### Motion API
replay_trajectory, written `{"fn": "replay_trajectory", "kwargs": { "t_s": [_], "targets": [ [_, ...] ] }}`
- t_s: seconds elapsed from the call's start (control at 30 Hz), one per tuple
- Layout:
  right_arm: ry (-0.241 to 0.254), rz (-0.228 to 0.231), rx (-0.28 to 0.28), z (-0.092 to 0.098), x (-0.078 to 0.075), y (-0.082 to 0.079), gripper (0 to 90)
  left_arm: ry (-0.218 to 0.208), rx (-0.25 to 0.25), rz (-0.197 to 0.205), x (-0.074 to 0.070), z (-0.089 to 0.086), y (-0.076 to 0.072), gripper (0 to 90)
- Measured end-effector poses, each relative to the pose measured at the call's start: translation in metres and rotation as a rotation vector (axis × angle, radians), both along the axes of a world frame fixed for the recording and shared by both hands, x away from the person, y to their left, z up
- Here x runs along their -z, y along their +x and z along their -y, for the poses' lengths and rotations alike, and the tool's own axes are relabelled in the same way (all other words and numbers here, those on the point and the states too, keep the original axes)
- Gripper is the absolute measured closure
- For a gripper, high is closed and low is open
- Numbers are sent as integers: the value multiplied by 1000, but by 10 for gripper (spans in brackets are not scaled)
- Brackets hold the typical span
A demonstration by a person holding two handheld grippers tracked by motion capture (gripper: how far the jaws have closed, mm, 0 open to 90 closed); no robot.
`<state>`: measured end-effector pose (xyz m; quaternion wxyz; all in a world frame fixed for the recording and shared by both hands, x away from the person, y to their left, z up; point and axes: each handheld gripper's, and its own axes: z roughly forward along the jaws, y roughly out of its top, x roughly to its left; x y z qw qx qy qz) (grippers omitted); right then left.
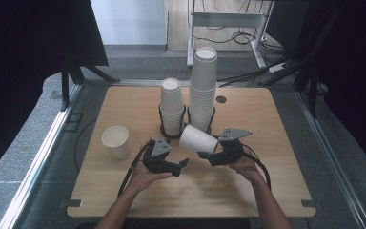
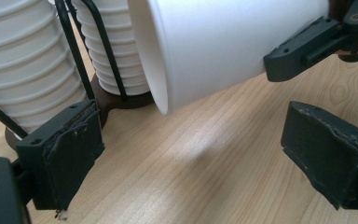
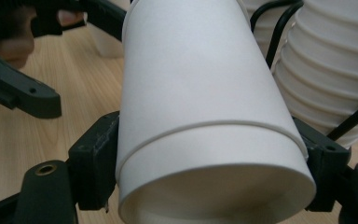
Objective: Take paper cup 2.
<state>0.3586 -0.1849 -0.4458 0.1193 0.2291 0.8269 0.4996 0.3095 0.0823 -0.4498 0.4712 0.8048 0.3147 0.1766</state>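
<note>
Two ways to lose it from here. Holds the paper cup (image 3: 200,84) on its side above the table (image 1: 267,186) in the right gripper (image 1: 208,151), pads (image 3: 95,158) clamped on either flank of the narrow base end, mouth pointing toward the left gripper (image 1: 180,168). Keeps that left gripper's jaws apart, with nothing between them, low over the wood just beside the cup's open rim. Risks crushing first: thin paper wall, hard pads, and any tighter squeeze likely to buckle the base or pop the cup out forward. Risks a knock second: sits very close to the tall stack (image 1: 202,90) and the short stack (image 1: 172,107) in their wire holders (image 2: 74,46), so a swing of the cup's free end could clip a wire or topple the tall column. Could also bump the rim with the left jaws if brought in off-line, twisting the cup in a grip that catches only its end. Leaves the single upright cup (image 1: 116,140) well apart, probably out of harm's way.
</note>
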Motion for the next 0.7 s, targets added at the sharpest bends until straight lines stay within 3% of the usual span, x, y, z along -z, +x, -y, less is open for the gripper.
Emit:
{"fn": "replay_trajectory", "kwargs": {
  "t_s": [0.2,0.4,0.6,0.7],
  "targets": [
    [84,28,49,0,5,-8,217,-33,-10,-19,1,-3,1,58],
    [138,46,69,0,11,-17,217,-46,-15,-28,2,-4,1,62],
    [252,64,87,3,12,-25,217,-75,-21,-43,3,-6,1,63],
    [271,85,78,2,10,-28,217,-91,-23,-49,3,-7,1,63]
  ]
}}
